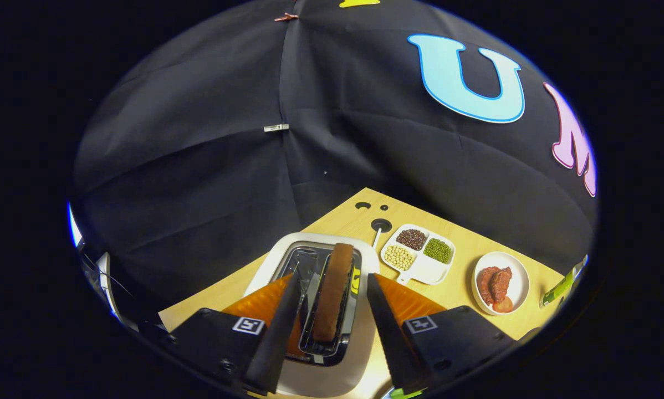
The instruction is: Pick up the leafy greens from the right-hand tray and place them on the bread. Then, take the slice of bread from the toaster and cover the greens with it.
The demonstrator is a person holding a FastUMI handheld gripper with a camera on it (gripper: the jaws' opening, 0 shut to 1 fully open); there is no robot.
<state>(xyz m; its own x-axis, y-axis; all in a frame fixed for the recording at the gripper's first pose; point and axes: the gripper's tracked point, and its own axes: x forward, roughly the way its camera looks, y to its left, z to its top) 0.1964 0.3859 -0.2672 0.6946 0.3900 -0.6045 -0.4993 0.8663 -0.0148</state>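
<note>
Black-draped booth, pale wooden table (354, 219). White toaster (271, 266) just ahead; slice of bread (332, 291) upright in its right slot. Gripper (332, 293) spread wide, fingers straddling the slice, not touching. Judged: bread-fetching step. Next: descend, close on crust, lift straight up.

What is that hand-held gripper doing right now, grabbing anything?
Hand-held gripper: open, holding nothing, fingers on either side of the bread slice in the toaster.
</note>
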